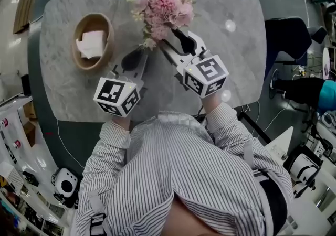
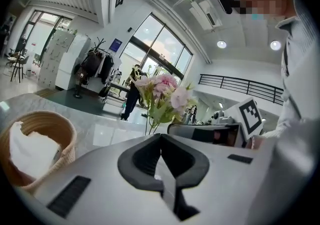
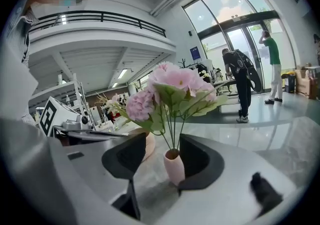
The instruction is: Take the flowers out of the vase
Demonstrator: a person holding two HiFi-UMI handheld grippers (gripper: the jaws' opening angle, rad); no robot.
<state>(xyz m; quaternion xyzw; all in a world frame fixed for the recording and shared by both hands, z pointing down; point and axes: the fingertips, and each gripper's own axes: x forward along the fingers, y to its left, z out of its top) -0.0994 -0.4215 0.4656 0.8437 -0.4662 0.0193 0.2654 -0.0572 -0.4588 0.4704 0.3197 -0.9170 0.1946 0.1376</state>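
A bunch of pink flowers (image 1: 164, 8) with green leaves stands near the far middle of the marble table (image 1: 236, 62). In the right gripper view the flowers (image 3: 172, 86) rise on thin stems out of a small pink vase (image 3: 174, 166). My right gripper (image 3: 163, 137) is open, and the vase stands between its dark pads without touching them. In the head view the right gripper (image 1: 167, 38) reaches under the blooms, which hide the vase. My left gripper (image 1: 137, 52) sits just left of the flowers. Its pads (image 2: 150, 156) meet at the tips, shut on nothing, with the flowers (image 2: 162, 94) beyond.
A round woven basket (image 1: 79, 62) holding a white cloth stands on the table's left side, close to the left gripper; its rim (image 2: 67, 139) shows in the left gripper view. A dark chair (image 1: 286, 35) stands off the table's right edge. People stand far off by glass doors.
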